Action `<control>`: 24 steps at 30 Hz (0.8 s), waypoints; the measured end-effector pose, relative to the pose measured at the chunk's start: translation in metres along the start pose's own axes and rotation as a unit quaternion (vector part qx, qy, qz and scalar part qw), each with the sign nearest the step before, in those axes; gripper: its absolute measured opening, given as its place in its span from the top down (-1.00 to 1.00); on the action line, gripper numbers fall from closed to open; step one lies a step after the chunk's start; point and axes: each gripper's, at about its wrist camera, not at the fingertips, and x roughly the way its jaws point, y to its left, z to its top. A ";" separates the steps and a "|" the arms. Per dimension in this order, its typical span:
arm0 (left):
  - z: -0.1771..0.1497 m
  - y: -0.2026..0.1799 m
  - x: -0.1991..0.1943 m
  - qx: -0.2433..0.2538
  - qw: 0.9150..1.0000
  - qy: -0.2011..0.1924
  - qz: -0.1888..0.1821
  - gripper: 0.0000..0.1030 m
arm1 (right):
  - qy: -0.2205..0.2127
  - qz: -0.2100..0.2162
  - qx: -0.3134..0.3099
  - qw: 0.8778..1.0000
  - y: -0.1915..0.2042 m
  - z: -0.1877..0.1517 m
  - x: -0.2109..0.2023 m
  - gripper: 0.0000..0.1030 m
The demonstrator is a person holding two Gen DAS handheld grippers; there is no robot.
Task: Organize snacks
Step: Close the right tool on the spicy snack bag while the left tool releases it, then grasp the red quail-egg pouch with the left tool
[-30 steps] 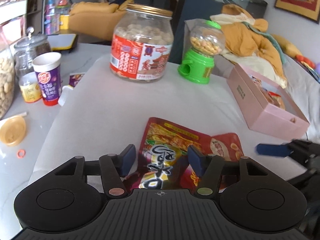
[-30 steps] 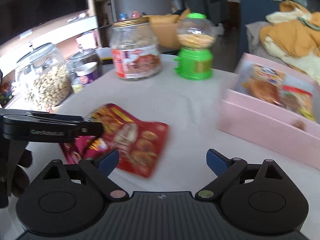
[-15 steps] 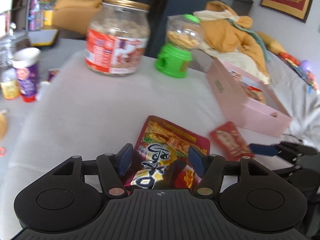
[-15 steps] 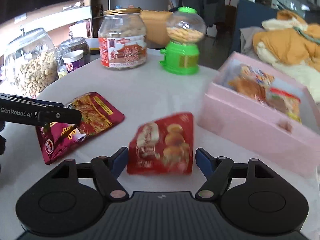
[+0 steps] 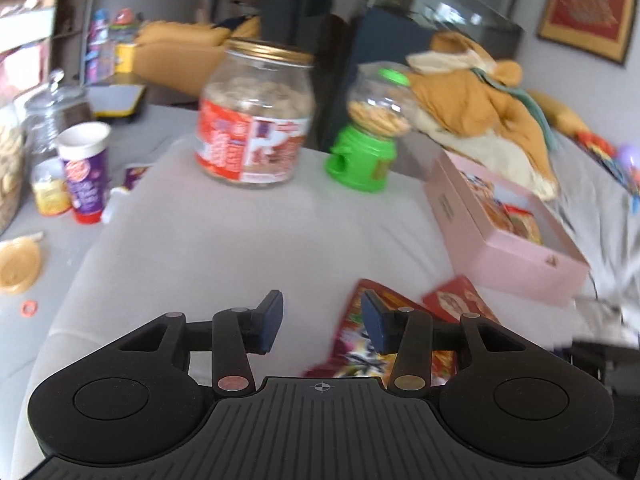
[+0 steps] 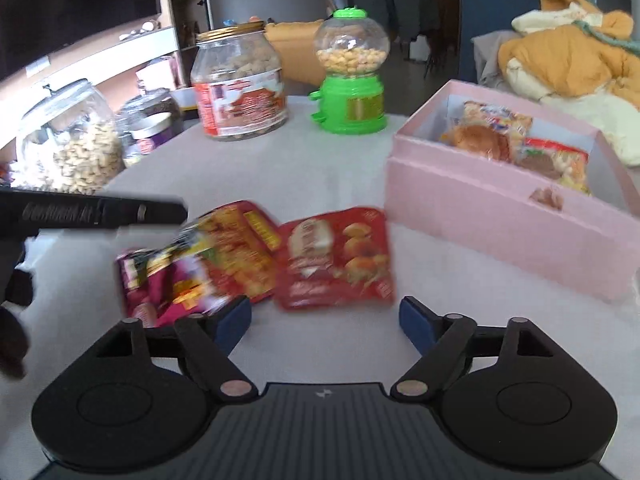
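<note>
My right gripper [image 6: 324, 318], jaws opening, with nothing between them, just short of the red snack packet [image 6: 338, 258] on the white surface [image 6: 320, 172]. The maroon packet [image 6: 200, 264] lies left; the pink box [image 6: 504, 208] right, holding snacks.

An orange blanket [image 5: 472, 100] lies in a heap behind the table. A framed picture [image 5: 588, 8] hangs on the wall. A small orange ring [image 5: 29, 307] lies beside a yellow lid [image 5: 18, 266].
</note>
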 end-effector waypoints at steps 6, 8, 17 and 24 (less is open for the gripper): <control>-0.005 0.020 -0.012 -0.036 0.999 -0.028 0.024 0.06 | 0.022 0.039 0.038 0.998 0.021 0.011 0.008 -0.73; -0.005 0.024 -0.020 -0.029 0.997 -0.049 0.052 0.06 | 0.025 0.025 0.048 0.998 0.031 0.019 0.018 -0.87; -0.016 0.028 -0.023 -0.001 0.997 -0.039 0.065 0.06 | 0.040 -0.053 -0.013 0.998 0.083 0.042 0.063 -0.95; -0.024 0.003 -0.010 0.033 0.998 -0.018 0.041 0.06 | 0.030 -0.014 -0.052 0.998 0.041 -0.001 0.003 -0.56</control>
